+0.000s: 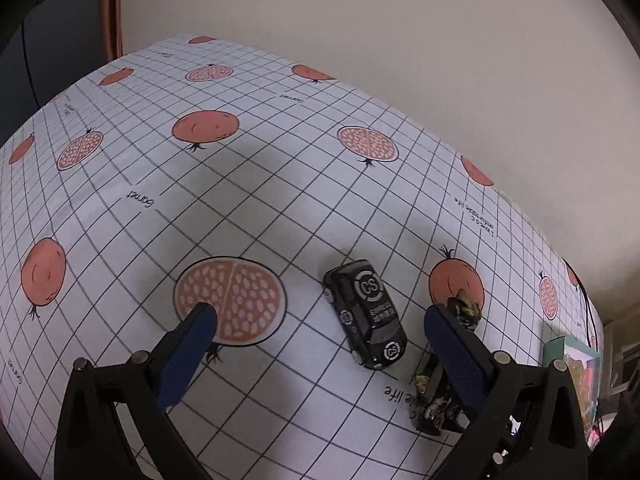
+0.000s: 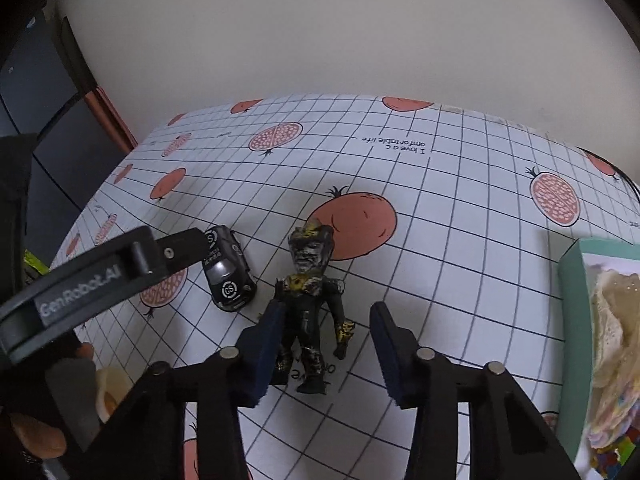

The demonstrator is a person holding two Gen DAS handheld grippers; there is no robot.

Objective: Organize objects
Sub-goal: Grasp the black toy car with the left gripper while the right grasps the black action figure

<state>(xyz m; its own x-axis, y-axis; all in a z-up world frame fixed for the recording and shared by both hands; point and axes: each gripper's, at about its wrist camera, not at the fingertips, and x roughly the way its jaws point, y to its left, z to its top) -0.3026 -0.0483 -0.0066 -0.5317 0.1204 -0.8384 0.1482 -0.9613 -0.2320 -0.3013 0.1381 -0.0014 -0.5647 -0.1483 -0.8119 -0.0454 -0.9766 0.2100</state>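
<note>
You are holding the right gripper (image 2: 324, 344) spread apart around the standing figurine (image 2: 312, 300); the left gripper (image 1: 320, 320), also spread, is hovering over the toy car (image 1: 366, 314) on the tablecloth (image 1: 260, 200).

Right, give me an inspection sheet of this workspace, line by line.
Surface: table under a grid cloth printed with pomegranates.
Job's things: black toy car on its wheels; dark figurine lying on its back beside it, apart.
Clutter: teal box with mixed contents at the right edge.
Grippers: left gripper open over the car; right gripper open, straddling the figurine.
Cables: thin dark cable at the far right edge.
Surroundings: plain wall behind.
</note>
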